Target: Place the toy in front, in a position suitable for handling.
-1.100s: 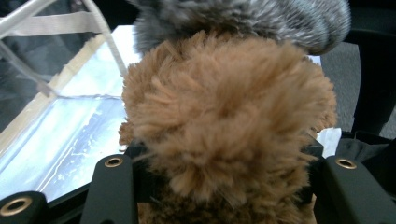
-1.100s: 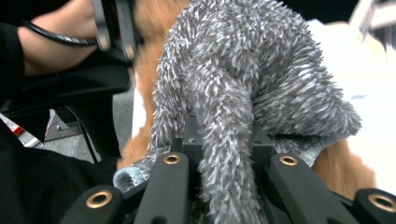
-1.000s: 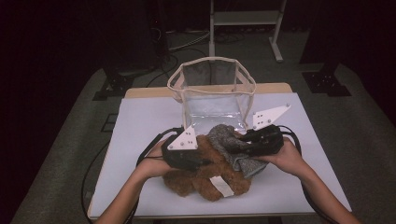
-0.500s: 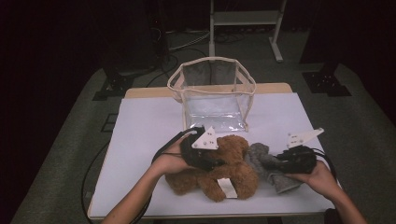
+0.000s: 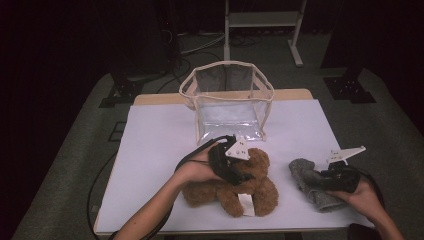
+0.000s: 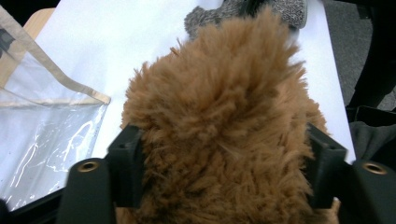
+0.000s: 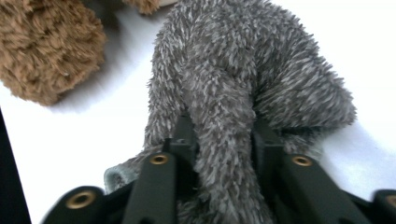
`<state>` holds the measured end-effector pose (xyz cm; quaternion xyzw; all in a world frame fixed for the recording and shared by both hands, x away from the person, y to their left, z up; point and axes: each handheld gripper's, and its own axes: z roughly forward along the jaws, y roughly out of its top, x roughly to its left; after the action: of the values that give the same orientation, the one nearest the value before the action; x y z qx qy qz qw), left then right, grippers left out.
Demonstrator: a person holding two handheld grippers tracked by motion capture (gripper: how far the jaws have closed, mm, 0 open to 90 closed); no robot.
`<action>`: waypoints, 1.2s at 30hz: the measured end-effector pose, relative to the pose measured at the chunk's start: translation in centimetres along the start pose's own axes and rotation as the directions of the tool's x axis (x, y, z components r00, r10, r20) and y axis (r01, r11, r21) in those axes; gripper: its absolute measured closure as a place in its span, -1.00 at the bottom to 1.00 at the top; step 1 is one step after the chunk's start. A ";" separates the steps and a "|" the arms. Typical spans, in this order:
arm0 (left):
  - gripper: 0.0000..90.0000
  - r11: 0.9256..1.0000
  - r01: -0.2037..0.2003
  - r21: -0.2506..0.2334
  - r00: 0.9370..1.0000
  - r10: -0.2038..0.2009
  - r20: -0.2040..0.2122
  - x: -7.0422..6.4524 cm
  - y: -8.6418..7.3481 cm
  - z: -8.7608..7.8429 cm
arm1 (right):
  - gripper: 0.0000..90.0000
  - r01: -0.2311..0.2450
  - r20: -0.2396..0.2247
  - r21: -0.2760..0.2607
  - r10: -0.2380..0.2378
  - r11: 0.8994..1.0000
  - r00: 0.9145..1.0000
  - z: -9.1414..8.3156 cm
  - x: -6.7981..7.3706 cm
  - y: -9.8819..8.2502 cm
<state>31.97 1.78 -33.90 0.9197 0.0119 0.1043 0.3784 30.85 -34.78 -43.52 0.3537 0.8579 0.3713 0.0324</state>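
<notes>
With the left gripper [image 5: 240,176] clamping the brown teddy bear [image 5: 235,187] near the clear bag [image 5: 227,102], its just-widening jaws may drop it, while the right gripper's [image 5: 320,181] loosening hold on the grey cloth [image 5: 312,187] at the table's [image 5: 160,145] right edge could slip.

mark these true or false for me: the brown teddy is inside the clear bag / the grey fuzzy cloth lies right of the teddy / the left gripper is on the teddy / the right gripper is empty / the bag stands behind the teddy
1. The brown plush teddy bear is inside the clear plastic bag with beige trim. False: it lies on the white table, in front of the bag.
2. The grey fuzzy cloth lies right of the teddy in the high view. True.
3. The left gripper is on the teddy. True: brown fur fills the space between its jaws.
4. The right gripper is empty. False: a fold of the grey cloth sits between its jaws.
5. The bag stands behind the teddy, open at the top. True.
</notes>
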 end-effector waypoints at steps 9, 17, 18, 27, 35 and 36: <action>-0.58 1.000 0.012 -0.022 1.000 -0.012 -0.005 -0.1 -1.0 -2.2 | 0.04 0.069 -0.026 -0.077 -0.071 0.995 0.997 -1.2 2.0 3.4; -0.65 0.998 0.047 -0.039 0.998 -0.049 -0.044 -0.3 -3.5 -5.1 | -0.12 0.177 -0.118 -0.122 -0.192 0.977 0.974 0.1 5.5 6.7; -0.66 0.998 0.054 -0.030 0.997 -0.055 -0.056 -0.5 -4.4 -5.9 | -0.18 0.201 -0.156 -0.148 -0.223 0.968 0.962 0.7 6.5 7.8; -0.80 0.993 0.107 0.044 0.990 -0.103 -0.096 -0.8 -8.7 -7.5 | -0.39 0.286 -0.218 -0.195 -0.325 0.938 0.920 2.9 9.2 11.2; -0.49 0.985 0.159 0.068 0.986 -0.155 -0.067 -0.6 -11.5 -6.4 | -0.19 0.329 -0.209 -0.195 -0.367 0.924 0.906 4.6 10.1 12.5; -0.31 0.984 0.166 0.062 0.984 -0.162 -0.071 -0.7 -11.5 -6.4 | -0.07 0.334 -0.198 -0.187 -0.368 0.924 0.908 4.7 10.2 12.5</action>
<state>30.69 14.35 -37.65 0.9239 0.1036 0.1025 0.3539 32.01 -19.55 -36.52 0.1446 0.8754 0.4605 0.0256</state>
